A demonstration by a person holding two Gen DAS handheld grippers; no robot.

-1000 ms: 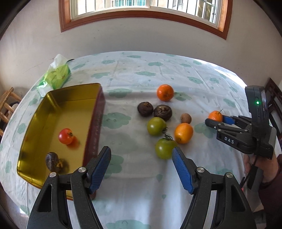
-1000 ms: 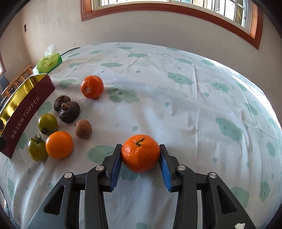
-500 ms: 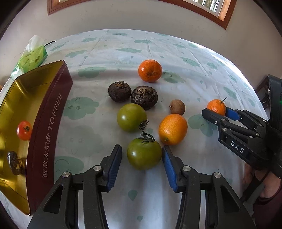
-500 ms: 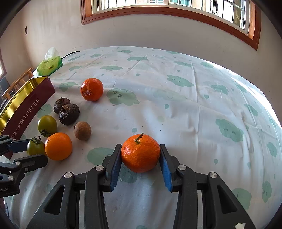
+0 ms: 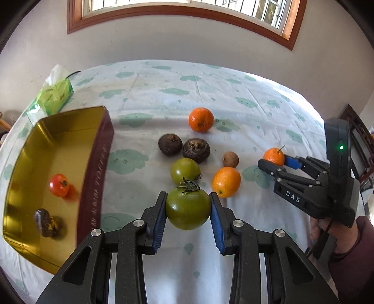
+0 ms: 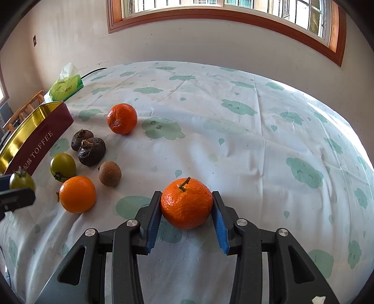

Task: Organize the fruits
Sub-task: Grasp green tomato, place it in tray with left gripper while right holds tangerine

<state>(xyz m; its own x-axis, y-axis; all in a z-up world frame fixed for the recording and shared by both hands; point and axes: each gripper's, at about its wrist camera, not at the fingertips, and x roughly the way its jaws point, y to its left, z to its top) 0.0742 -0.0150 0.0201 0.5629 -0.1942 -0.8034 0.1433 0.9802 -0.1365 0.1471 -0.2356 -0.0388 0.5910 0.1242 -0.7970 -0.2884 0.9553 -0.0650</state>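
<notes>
White tablecloth with green cloud print (image 6: pixel 233 145) over round table, pale wall and wood-framed window (image 6: pixel 224 14) behind; gold-lined maroon toffee tin (image 5: pixel 102 168) at left, lettering blurred in left view. Left gripper (image 5: pixel 188 211) clamped on stemmed green tomato (image 5: pixel 188 209); right gripper (image 6: pixel 186 207) pinching stemmed orange mandarin (image 6: pixel 186 203). Loose fruit between them on cloth; dark lump in tin (image 5: pixel 45 223) too blurred to identify.

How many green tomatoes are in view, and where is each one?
2. One green tomato is clamped between the left tongs. The other green tomato lies on the tablecloth just beyond it, beside an orange. None seems hidden.
</notes>
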